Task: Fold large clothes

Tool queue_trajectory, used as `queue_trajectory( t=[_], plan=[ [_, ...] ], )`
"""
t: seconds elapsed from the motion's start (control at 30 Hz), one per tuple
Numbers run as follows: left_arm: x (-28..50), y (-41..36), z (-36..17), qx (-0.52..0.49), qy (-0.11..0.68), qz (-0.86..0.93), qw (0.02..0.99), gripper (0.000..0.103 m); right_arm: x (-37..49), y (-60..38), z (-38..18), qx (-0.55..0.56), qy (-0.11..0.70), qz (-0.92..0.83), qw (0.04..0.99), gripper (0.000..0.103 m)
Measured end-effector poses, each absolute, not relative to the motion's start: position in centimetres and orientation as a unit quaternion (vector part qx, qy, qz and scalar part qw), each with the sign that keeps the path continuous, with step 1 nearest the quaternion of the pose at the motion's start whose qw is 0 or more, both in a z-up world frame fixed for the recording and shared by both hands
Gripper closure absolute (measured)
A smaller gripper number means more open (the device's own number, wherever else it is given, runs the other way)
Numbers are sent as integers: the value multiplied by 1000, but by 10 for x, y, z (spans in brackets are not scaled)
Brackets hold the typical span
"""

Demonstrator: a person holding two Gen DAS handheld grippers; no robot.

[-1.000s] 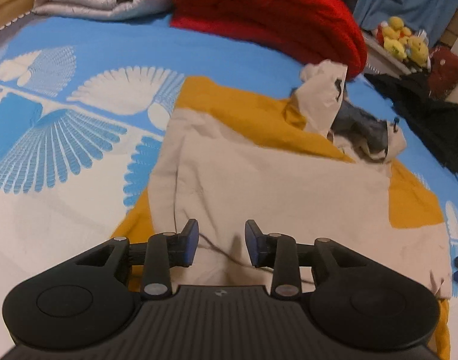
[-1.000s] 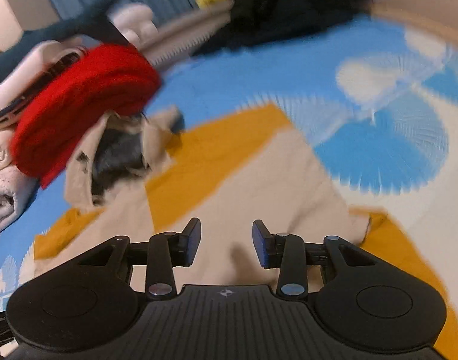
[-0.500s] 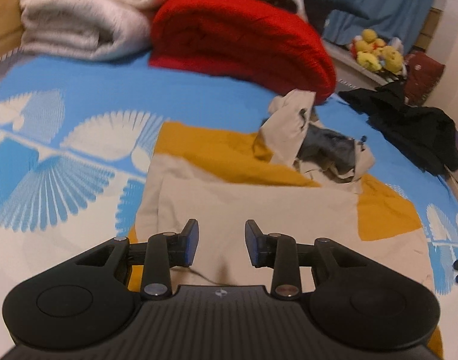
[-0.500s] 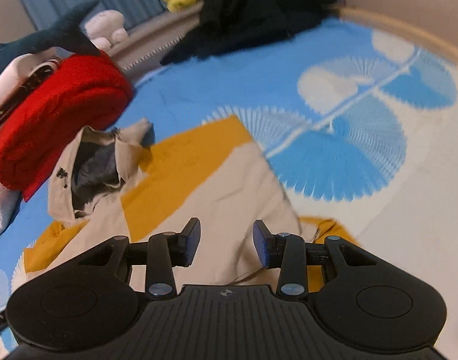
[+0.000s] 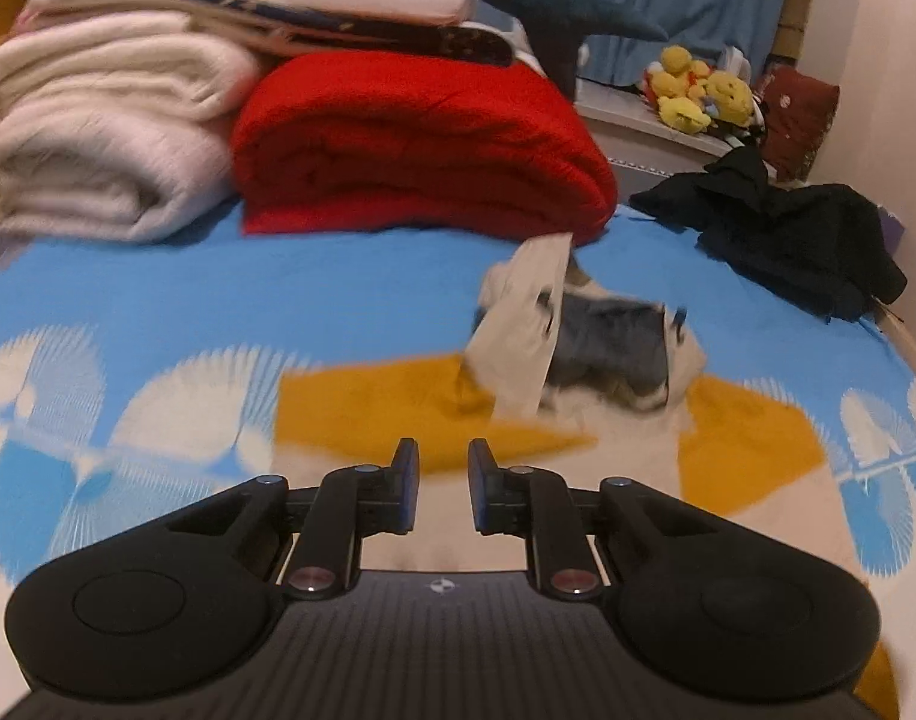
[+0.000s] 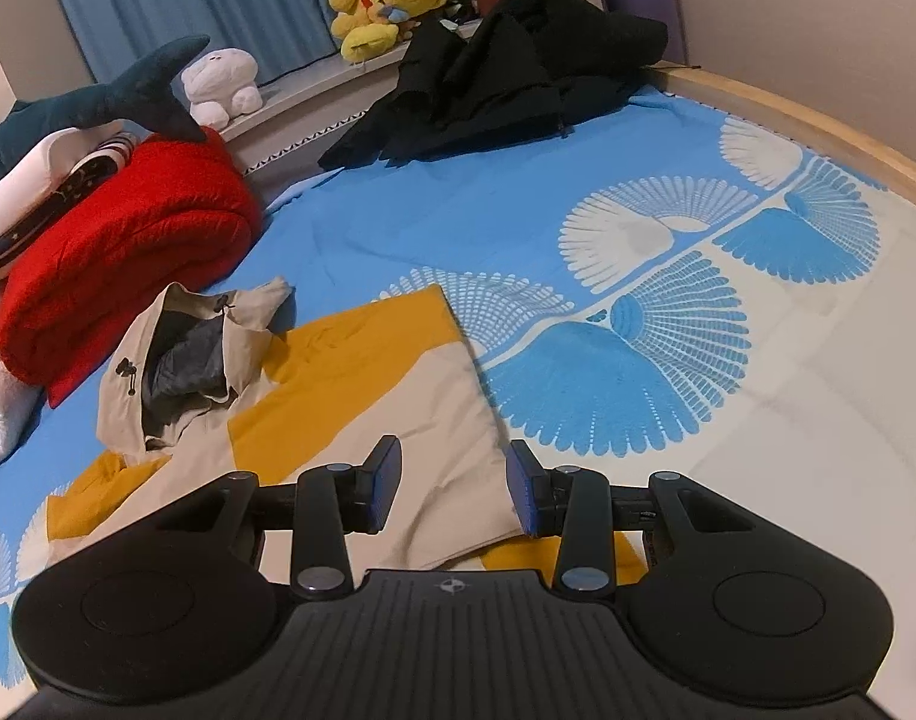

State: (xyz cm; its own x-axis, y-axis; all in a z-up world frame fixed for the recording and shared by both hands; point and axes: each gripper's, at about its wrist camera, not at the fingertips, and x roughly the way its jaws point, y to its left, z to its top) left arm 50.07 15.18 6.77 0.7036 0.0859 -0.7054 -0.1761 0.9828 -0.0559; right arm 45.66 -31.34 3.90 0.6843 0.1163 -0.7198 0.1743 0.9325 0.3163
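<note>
- The bed (image 6: 578, 192) fills both views, covered by a smooth sheet in bright blue and white printed with fan shapes; a pale wooden rim curves along its far right edge.
- Wide stretches of bare sheet lie open to the right of the jacket and between it and the piled things.
- The jacket (image 6: 362, 396), the thing being folded, lies flat mid-bed, just ahead of both grippers. It is thin, smooth cloth in beige and mustard-yellow blocks, its right edge folded straight.
- Its beige hood (image 5: 578, 336) sits rumpled at the far end, open to a grey lining, close to the red blanket.
- A thick red fleece blanket (image 5: 416, 144), folded, lies at the bed's head beside a fluffy cream blanket (image 5: 98, 138).
- A crumpled black garment (image 6: 500, 72) sits in the far corner.
- Right gripper (image 6: 452, 492): jaws released, parted wide, empty, above the jacket's near edge.
- Left gripper (image 5: 440, 489): jaws have just been closing, a narrow gap remains, nothing between them.
</note>
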Motion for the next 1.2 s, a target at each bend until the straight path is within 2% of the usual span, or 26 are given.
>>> queue_trajectory(
  t=[0.2, 0.37, 0.43, 0.47, 0.5, 0.57, 0.6, 0.93, 0.97, 1.03, 1.07, 1.1, 1.2],
  plan=[
    [630, 130, 82, -17, 401, 67, 914, 84, 462, -329, 35, 167, 405, -31, 898, 63],
    [723, 105, 59, 5, 415, 63, 908, 82, 468, -335, 27, 157, 415, -39, 895, 63],
    [755, 94, 42, 8, 427, 59, 902, 72, 471, -334, 22, 151, 421, -41, 893, 63],
    [768, 89, 34, 14, 431, 59, 900, 60, 473, -334, 20, 149, 425, -42, 892, 63],
    [782, 82, 25, 23, 433, 63, 899, 43, 475, -334, 17, 149, 430, -45, 890, 63],
    [805, 69, 9, 48, 434, 69, 897, 22, 478, -332, 12, 150, 437, -48, 886, 63],
    [815, 63, 1, 64, 431, 73, 897, 18, 480, -331, 9, 151, 441, -49, 884, 63],
    [882, 31, -57, 171, 416, 114, 886, 18, 487, -326, 0, 136, 451, -46, 881, 63],
    [882, 31, -60, 176, 411, 121, 886, 22, 487, -326, -1, 137, 451, -48, 881, 63],
    [881, 31, -64, 189, 411, 117, 884, 49, 488, -328, -3, 144, 455, -53, 877, 63],
    [880, 32, -65, 196, 416, 106, 881, 86, 489, -328, -4, 149, 456, -52, 876, 63],
    [878, 32, -63, 201, 421, 95, 880, 101, 489, -327, -3, 153, 457, -48, 875, 63],
    [850, 33, -32, 190, 378, 68, 904, 101, 487, -324, 3, 151, 449, -42, 880, 63]
  ],
)
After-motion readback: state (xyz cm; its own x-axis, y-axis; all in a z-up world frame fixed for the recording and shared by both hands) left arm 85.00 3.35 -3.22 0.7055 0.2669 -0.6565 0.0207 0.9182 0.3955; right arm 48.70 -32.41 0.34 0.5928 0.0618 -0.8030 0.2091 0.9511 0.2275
